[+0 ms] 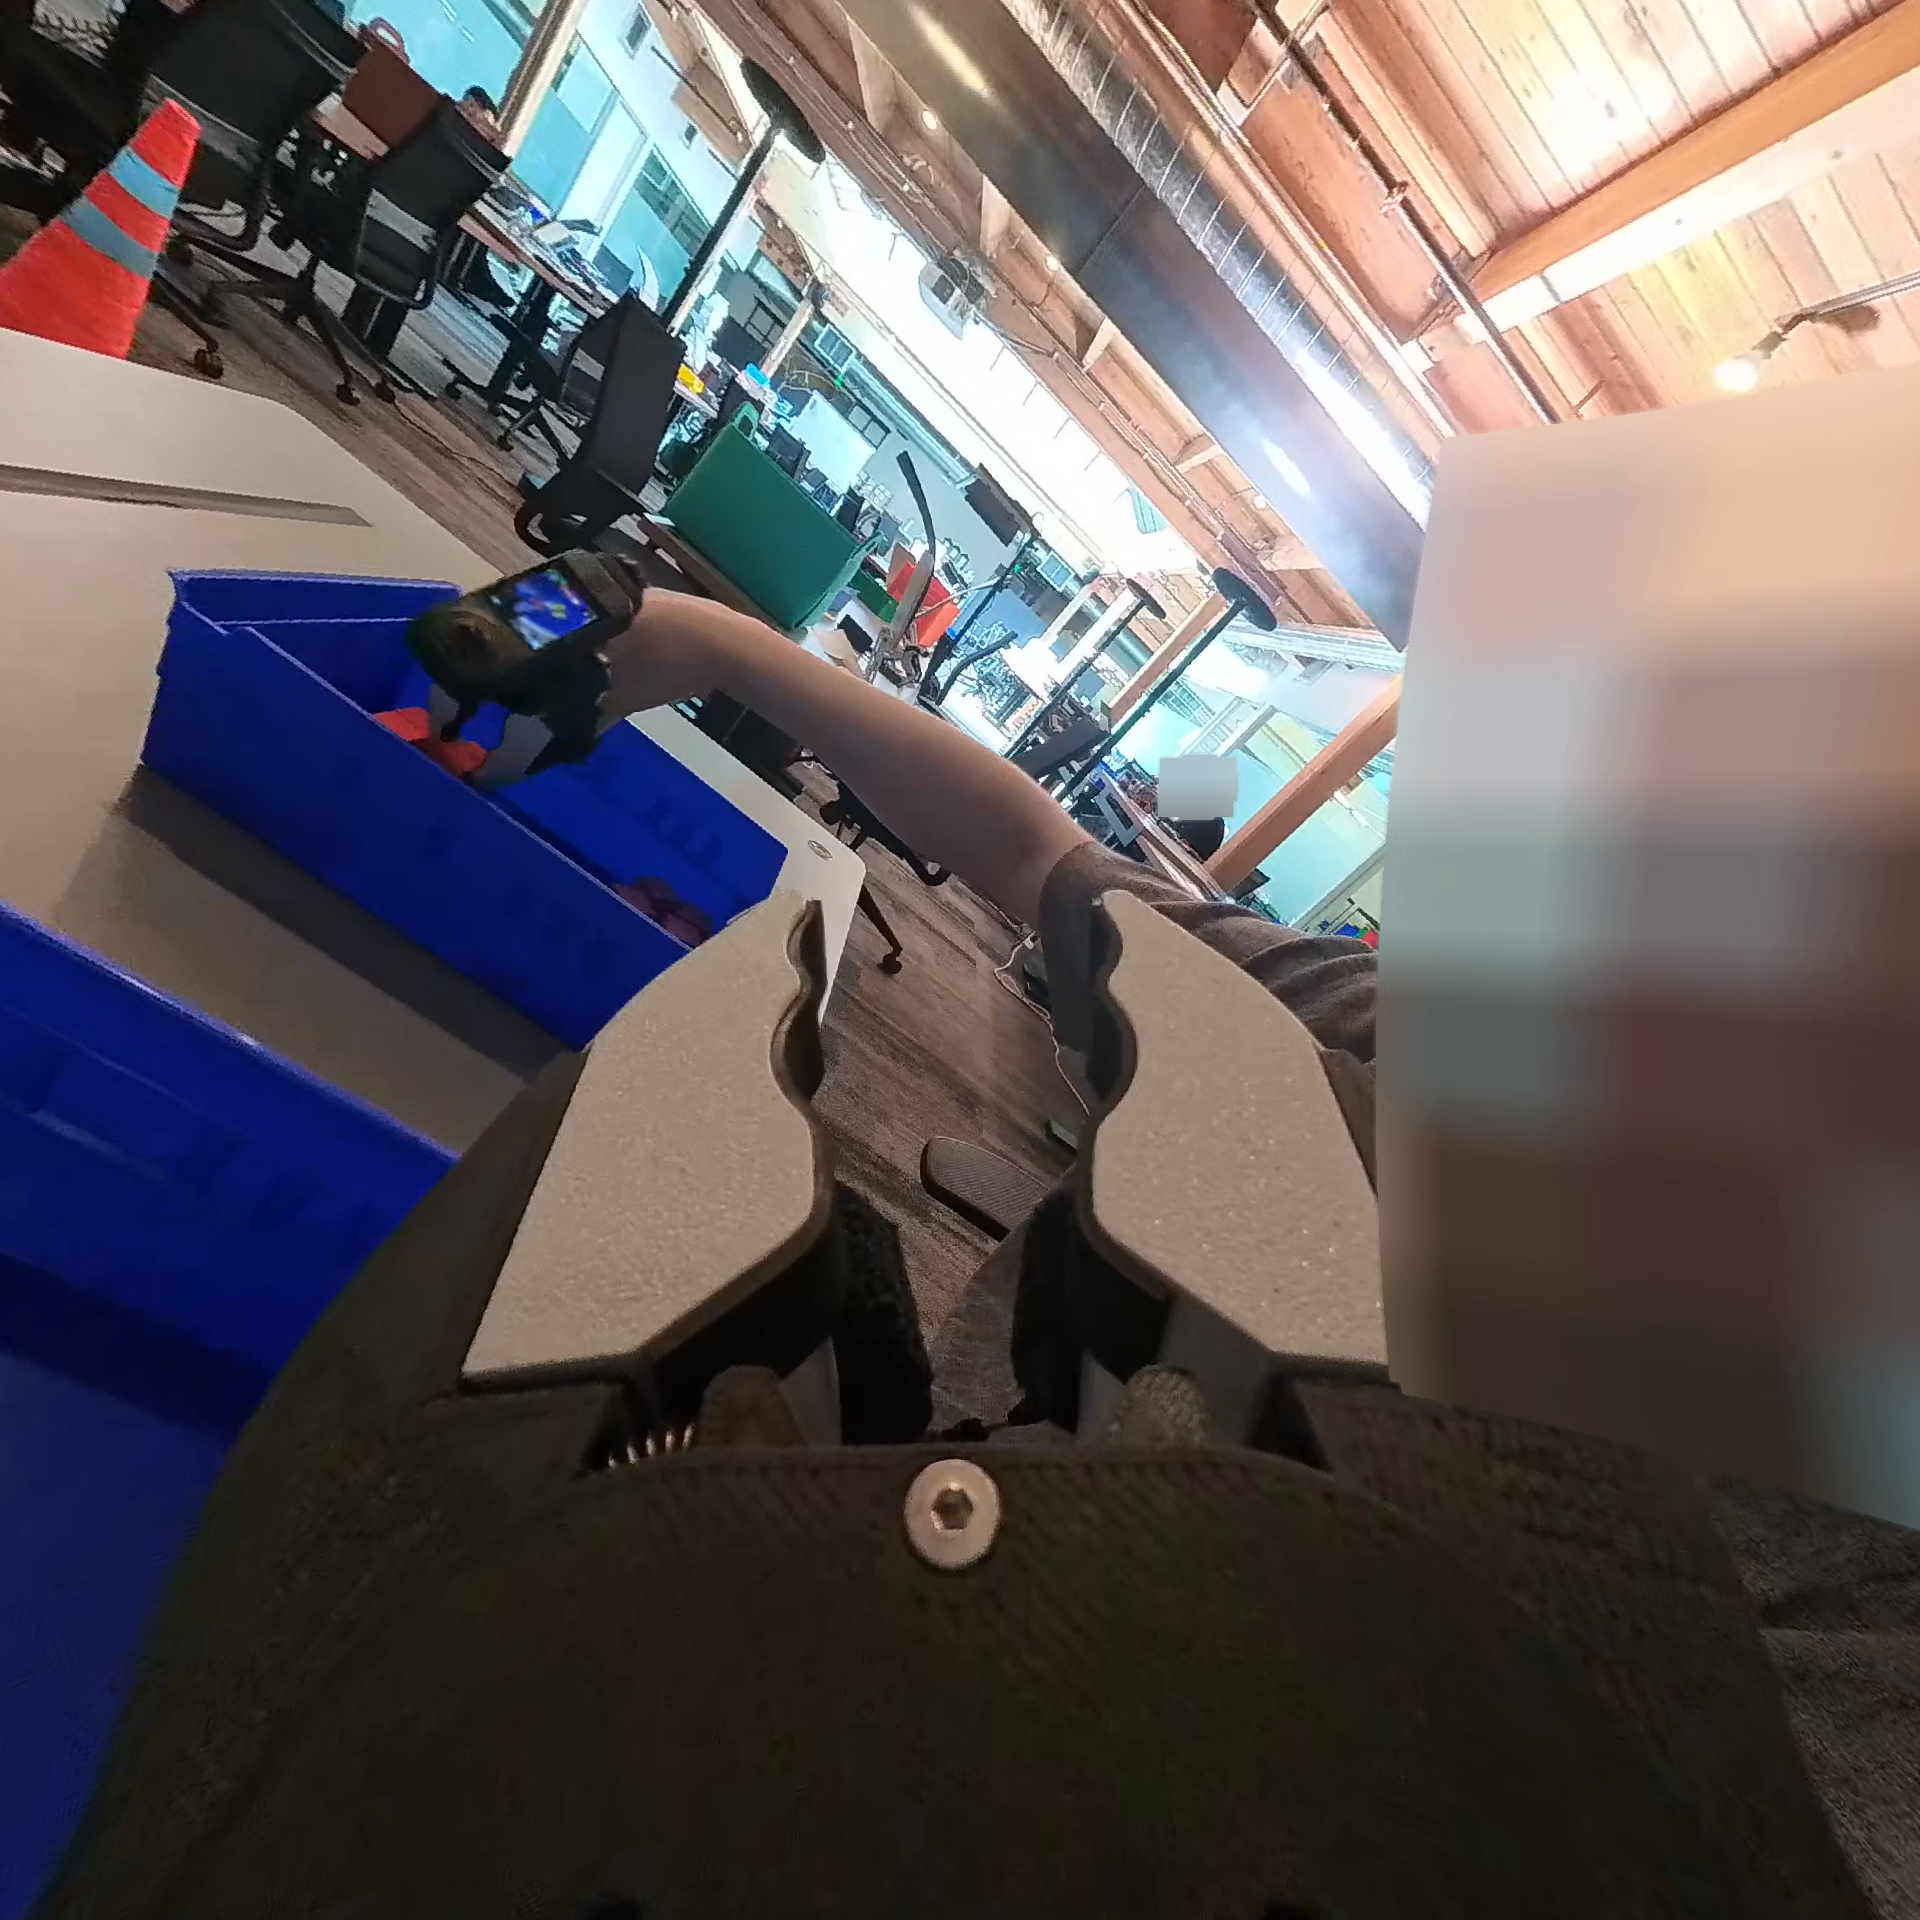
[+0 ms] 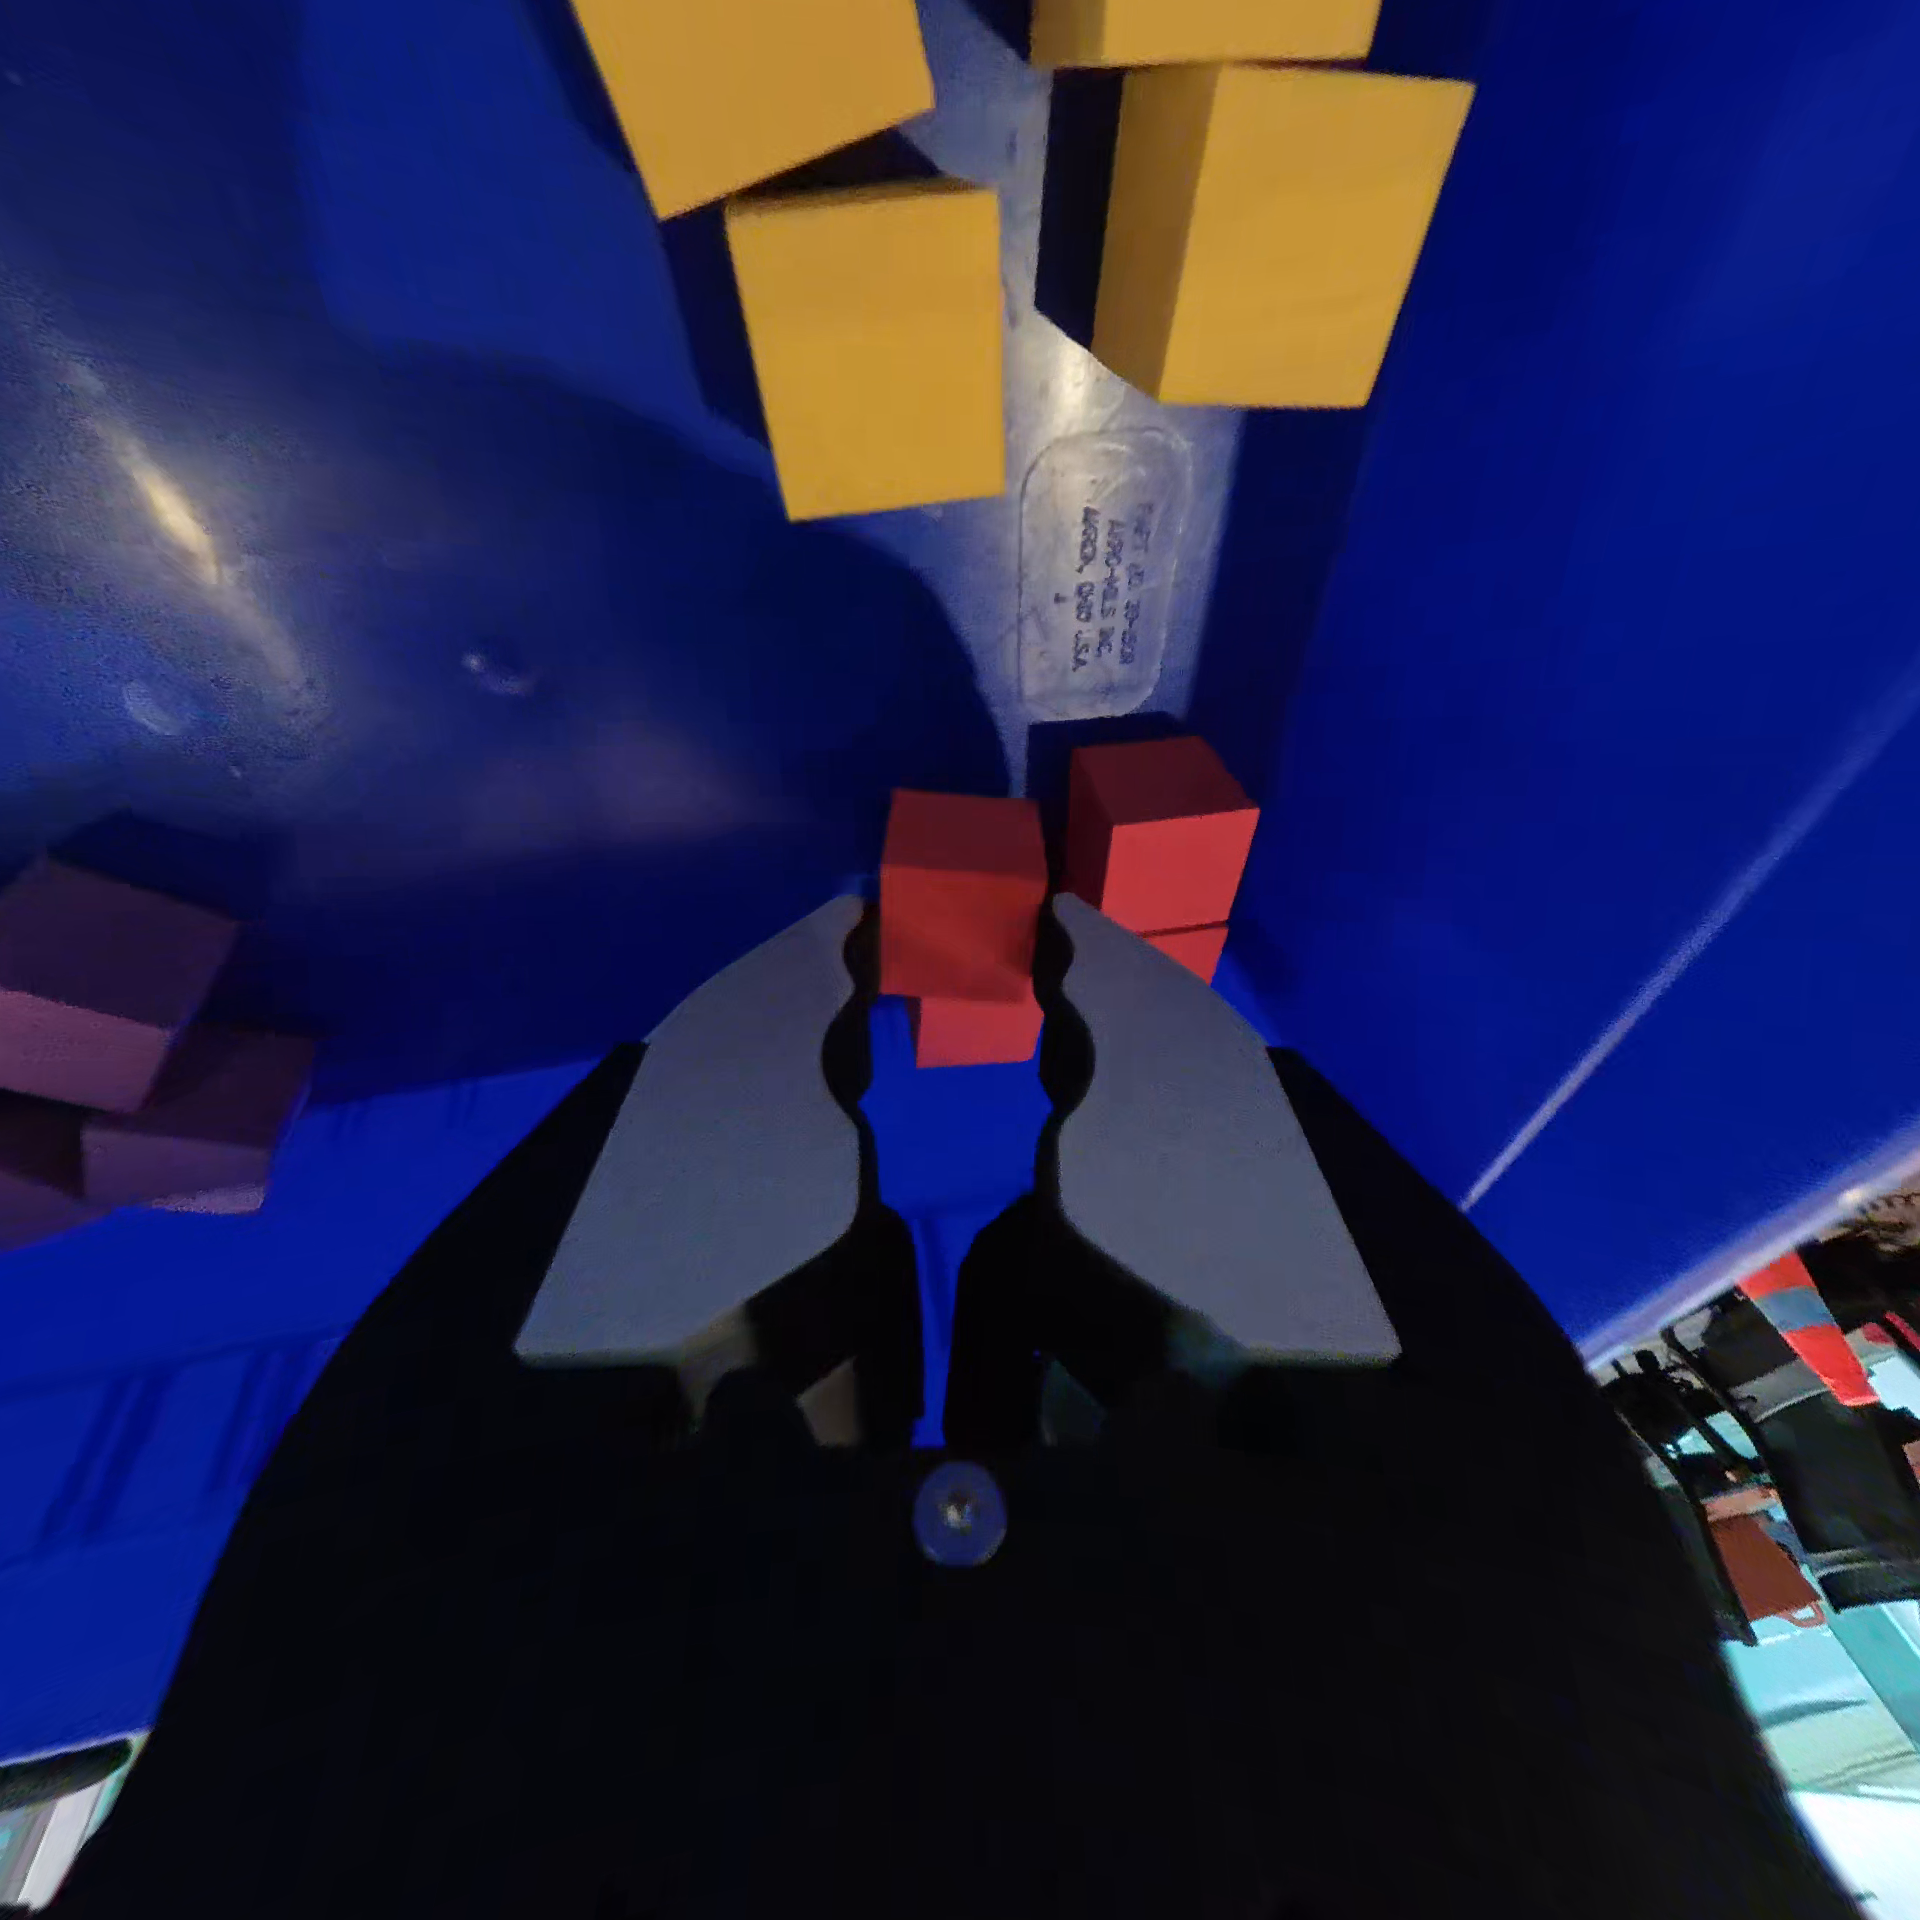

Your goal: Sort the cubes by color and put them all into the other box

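Right tongs [image 2: 954, 925] inside blue bin [image 2: 1558, 623], narrowly parted, tips flanking a red cube [image 2: 961, 894]; grip contact cannot be confirmed. 2nd red cube [image 2: 1158, 842] just right. Yellow cubes [image 2: 873, 343] farther in, purple cubes [image 2: 114, 1029] left. Left tongs [image 1: 961, 925] gaping, empty, off the bench [image 1: 94, 540].
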### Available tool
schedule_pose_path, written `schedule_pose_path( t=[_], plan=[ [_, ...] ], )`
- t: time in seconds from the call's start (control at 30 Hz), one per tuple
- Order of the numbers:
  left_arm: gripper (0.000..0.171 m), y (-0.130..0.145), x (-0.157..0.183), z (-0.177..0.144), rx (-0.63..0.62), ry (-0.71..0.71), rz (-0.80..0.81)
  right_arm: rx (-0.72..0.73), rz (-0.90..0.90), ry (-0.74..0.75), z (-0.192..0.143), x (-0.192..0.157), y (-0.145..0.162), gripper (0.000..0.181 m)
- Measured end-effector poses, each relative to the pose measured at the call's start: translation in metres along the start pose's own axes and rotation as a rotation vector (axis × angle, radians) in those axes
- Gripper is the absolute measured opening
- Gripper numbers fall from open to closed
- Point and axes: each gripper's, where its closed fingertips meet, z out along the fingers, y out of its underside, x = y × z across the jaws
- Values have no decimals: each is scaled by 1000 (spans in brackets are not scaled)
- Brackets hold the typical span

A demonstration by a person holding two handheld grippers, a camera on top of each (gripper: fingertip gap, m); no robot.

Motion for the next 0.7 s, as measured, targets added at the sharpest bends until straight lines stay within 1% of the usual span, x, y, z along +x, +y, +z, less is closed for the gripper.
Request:
schedule_pose_path(
  t=[0.17, 0.27, 0.33, 0.4, 0.47, 0.53, 0.6, 0.7],
  plan=[
    [48, 2, -1, 4, -26, 7, -1, -52, 17, -32, 9, -1, 1, 30],
    [48, 2, 0, 5, -29, 8, 6, -43, 29, -37, 3, -2, 0, 31],
    [48, 2, 1, 5, -31, 7, 10, -47, 35, -21, -9, 0, 2, 32],
    [48, 3, 3, 6, -33, 7, 16, -35, 55, -10, -27, 0, 3, 34],
    [48, 4, 5, 8, -43, 6, 23, -2, 66, 42, -54, 3, 3, 34],
    [48, 6, 3, 9, -58, -22, 33, 82, 79, 138, -88, 6, -3, 34],
    [47, 7, -6, 9, -67, -96, 50, 166, 118, 258, -122, 5, -6, 36],
    [48, 6, -21, 5, -70, -225, 85, 337, 166, 437, -163, -15, -17, 43]
  ],
)
